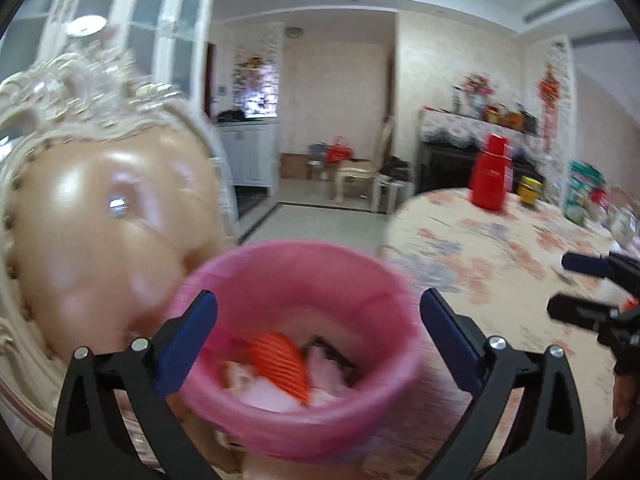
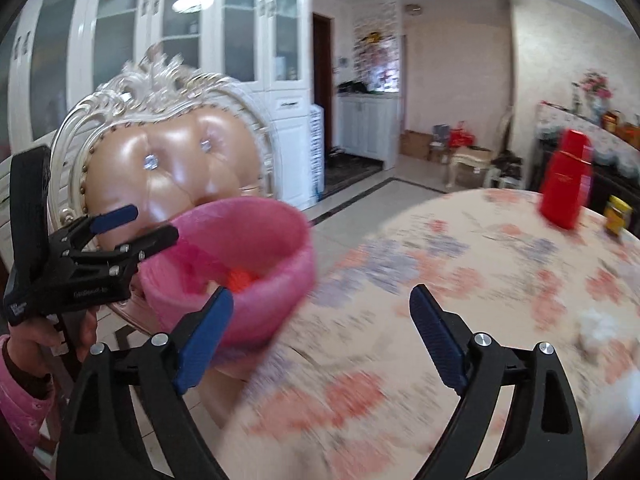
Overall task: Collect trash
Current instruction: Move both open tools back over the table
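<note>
A pink trash bin [image 1: 296,412] lined with a pink bag stands beside the table edge. It holds an orange ribbed piece [image 1: 280,364] and crumpled pale tissues. My left gripper [image 1: 318,332] is open and empty, just above the bin mouth. It also shows in the right wrist view [image 2: 138,224], at the bin's [image 2: 256,240] left rim. My right gripper [image 2: 322,328] is open and empty over the table edge, right of the bin. A white crumpled tissue [image 2: 596,328] lies on the table at the right. In the left wrist view, the right gripper [image 1: 560,284] has something white behind its fingers.
A round table with a floral cloth [image 2: 460,280] fills the right side. A red flask [image 2: 568,180] and a yellow jar [image 2: 618,216] stand at its far side. An ornate chair with a tan leather back [image 2: 168,160] stands behind the bin.
</note>
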Available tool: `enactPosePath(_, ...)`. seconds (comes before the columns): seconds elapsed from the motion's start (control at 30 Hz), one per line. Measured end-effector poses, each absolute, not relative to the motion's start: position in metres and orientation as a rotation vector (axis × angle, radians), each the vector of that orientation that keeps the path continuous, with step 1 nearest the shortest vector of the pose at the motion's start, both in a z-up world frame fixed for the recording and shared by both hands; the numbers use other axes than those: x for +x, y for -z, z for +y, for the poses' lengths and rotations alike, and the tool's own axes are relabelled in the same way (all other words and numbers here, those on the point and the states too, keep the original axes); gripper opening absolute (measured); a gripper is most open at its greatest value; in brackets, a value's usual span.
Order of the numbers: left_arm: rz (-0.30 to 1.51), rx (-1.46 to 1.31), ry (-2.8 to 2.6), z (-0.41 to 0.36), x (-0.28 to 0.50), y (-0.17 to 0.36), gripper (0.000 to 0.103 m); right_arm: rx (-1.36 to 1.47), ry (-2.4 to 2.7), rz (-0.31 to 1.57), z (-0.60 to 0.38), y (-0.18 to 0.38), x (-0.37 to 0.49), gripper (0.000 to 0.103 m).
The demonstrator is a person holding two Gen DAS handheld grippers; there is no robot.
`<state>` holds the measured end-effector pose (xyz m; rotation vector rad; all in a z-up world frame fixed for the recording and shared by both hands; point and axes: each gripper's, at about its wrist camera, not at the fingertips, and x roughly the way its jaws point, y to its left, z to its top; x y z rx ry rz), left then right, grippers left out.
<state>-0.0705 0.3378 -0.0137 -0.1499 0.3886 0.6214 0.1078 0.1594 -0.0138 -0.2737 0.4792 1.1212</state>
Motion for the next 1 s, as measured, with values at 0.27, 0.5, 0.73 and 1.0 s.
enactPosePath(0.27, 0.403, -0.078, -0.382, 0.239, -0.001, 0.009, 0.098, -0.205, -0.882, 0.505, 0.043, 0.016, 0.142, 0.085)
enactPosePath(0.5, 0.403, -0.082, -0.179, 0.142, 0.060, 0.008, 0.098, -0.147, -0.637, 0.499, -0.065, 0.017, 0.172, 0.085)
enactPosePath(0.73, 0.457, -0.109, -0.056, 0.072, 0.122, 0.015, 0.098, -0.084, -0.409, 0.527, -0.162, 0.029, 0.207, 0.085)
enactPosePath(1.0, 0.530, -0.094, -0.041, 0.036, 0.186, 0.034, 0.098, 0.009, -0.308, 0.641, -0.225, 0.059, 0.245, 0.085)
